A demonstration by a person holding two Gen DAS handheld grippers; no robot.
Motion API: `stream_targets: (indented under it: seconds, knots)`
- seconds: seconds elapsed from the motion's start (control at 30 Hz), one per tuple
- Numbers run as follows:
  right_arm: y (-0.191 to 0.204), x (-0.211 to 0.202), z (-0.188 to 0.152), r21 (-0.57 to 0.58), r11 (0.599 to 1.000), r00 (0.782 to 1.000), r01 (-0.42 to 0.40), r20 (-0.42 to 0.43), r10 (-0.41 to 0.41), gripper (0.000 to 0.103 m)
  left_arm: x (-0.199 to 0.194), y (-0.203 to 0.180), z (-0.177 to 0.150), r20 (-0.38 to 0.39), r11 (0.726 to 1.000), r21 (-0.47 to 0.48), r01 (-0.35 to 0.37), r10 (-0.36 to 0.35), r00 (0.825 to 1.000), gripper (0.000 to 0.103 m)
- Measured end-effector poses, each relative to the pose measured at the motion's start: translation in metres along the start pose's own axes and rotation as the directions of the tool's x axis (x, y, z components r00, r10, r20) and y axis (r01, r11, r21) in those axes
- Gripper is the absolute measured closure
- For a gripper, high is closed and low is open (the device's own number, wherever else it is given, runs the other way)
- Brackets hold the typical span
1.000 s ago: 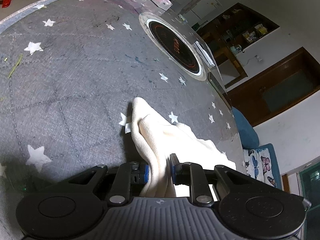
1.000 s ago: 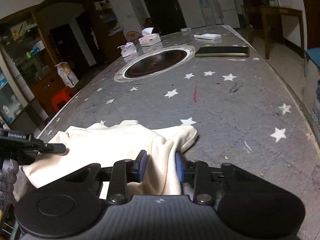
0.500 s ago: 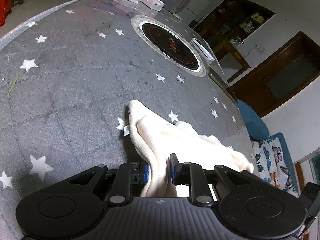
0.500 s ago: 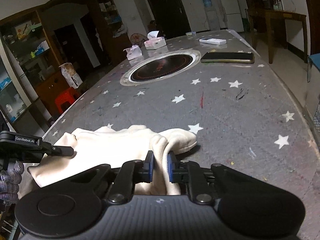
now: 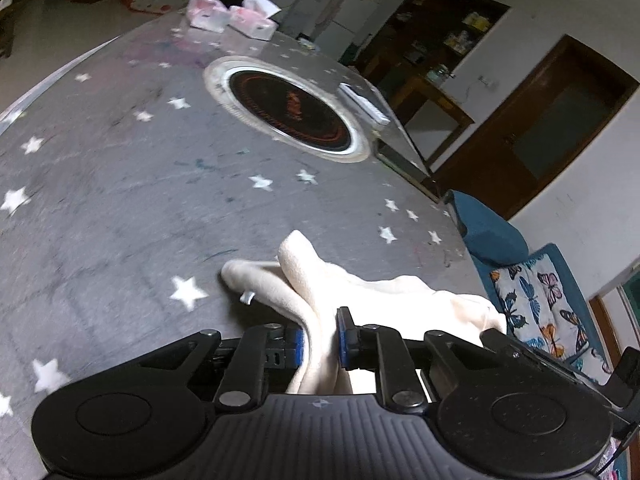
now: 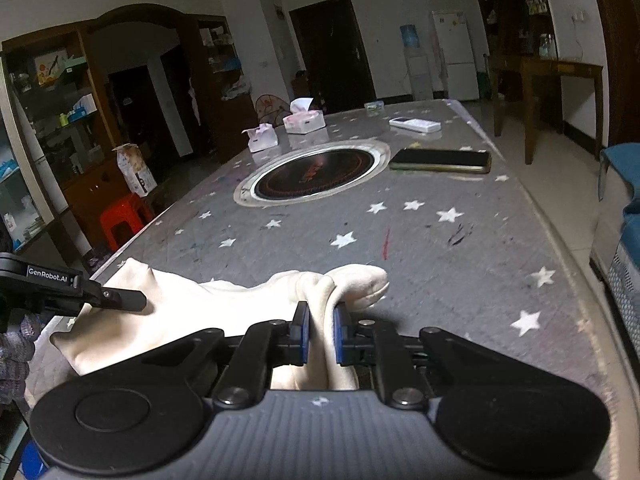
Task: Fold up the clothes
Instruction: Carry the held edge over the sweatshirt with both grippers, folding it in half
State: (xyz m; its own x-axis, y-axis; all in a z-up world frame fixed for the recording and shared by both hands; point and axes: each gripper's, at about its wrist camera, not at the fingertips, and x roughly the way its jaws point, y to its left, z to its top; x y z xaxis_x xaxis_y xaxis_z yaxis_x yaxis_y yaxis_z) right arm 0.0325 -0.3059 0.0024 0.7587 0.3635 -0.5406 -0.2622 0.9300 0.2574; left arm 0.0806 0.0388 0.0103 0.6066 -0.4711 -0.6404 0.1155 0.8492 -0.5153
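L gripper [image 5: 320,338]: clamped on cream cloth [image 5: 360,292].
R gripper [image 6: 320,334]: clamped on same cloth.
Cloth: bunched on star-print table [image 6: 460,264].

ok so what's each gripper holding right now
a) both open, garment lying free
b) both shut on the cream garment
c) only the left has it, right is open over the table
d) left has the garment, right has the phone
b: the left gripper and the right gripper each pinch a fold of the cream garment between their blue pads.
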Motion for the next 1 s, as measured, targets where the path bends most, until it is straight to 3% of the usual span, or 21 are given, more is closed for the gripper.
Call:
stream_targets:
  seconds: [0.6, 1.0]
  knots:
    - [-0.032, -0.020, 0.028, 0.009, 0.996, 0.992, 0.092, 0.084, -0.092, 0.093, 0.041, -0.057, 0.031, -0.026, 0.994, 0.109, 0.029, -0.027, 0.999, 0.087]
    - [-0.070, -0.021, 0.046, 0.020, 0.984, 0.979, 0.179, 0.095, -0.180, 0.093, 0.082, -0.098, 0.041, -0.046, 0.987, 0.154, 0.050, -0.044, 0.998, 0.087]
